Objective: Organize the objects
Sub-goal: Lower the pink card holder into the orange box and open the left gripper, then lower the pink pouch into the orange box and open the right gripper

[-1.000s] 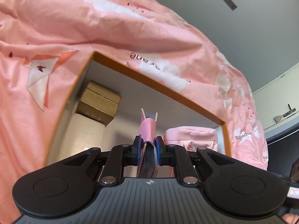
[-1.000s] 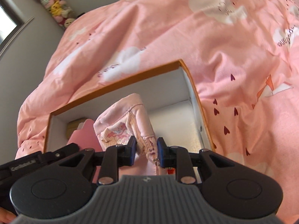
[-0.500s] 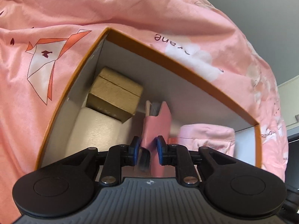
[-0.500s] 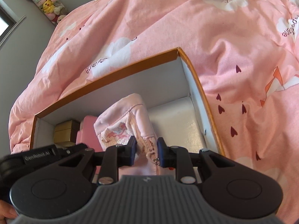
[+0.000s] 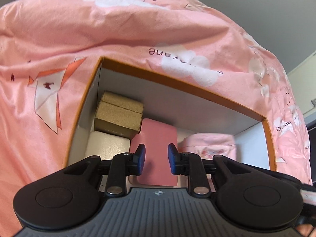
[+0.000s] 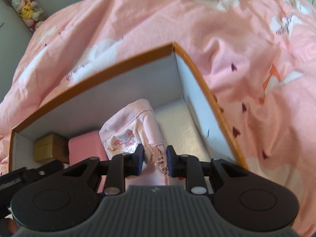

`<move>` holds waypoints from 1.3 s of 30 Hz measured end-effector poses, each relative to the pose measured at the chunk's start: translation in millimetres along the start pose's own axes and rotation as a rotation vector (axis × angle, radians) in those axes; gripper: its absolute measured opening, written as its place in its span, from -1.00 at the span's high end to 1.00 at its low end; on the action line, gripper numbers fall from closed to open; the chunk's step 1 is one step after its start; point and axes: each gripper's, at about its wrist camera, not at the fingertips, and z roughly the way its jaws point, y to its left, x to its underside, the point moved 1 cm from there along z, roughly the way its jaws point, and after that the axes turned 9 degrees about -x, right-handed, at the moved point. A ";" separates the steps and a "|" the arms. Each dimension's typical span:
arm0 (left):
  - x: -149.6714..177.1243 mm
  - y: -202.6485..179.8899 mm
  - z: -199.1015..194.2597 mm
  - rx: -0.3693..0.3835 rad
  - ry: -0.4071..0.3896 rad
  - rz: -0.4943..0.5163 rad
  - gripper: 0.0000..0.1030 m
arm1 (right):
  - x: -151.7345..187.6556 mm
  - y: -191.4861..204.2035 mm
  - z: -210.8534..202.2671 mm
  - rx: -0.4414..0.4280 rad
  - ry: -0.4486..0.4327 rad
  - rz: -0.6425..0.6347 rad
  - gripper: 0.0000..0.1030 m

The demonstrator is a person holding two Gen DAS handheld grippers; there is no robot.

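An orange-rimmed cardboard box (image 5: 177,81) sits on a pink duvet. Inside it, a pink notebook (image 5: 158,138) lies flat beside a gold box (image 5: 118,114), which rests on a white box (image 5: 108,148). My left gripper (image 5: 156,159) hovers just above the notebook. Its jaws are opening and the pads touch nothing. In the right wrist view, my right gripper (image 6: 154,158) is shut on a pale pink zip pouch (image 6: 136,130), held upright inside the box (image 6: 94,73) next to the notebook (image 6: 85,148).
The pink cloud-print duvet (image 5: 138,29) surrounds the box on all sides. White box floor (image 6: 181,122) shows to the right of the pouch. A tube of plush toys (image 6: 25,9) stands against the far wall. The left gripper's body (image 6: 29,175) is at the lower left.
The left gripper's jaws have spread and let go of the pink notebook, which stood upright between them and now lies flat. The right gripper has sunk a little with the pouch.
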 end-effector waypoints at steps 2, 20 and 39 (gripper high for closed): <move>-1.8 -1.1 -3.5 0.009 -0.012 0.004 0.48 | 1.2 -3.5 6.1 -0.017 0.028 0.046 0.51; -14.3 9.6 -26.8 0.016 -0.089 0.019 0.48 | 1.3 3.5 -2.2 -0.214 0.053 0.160 0.51; -15.9 23.2 -24.2 0.005 -0.084 -0.004 0.48 | -2.4 27.6 53.5 -0.256 0.156 0.198 0.45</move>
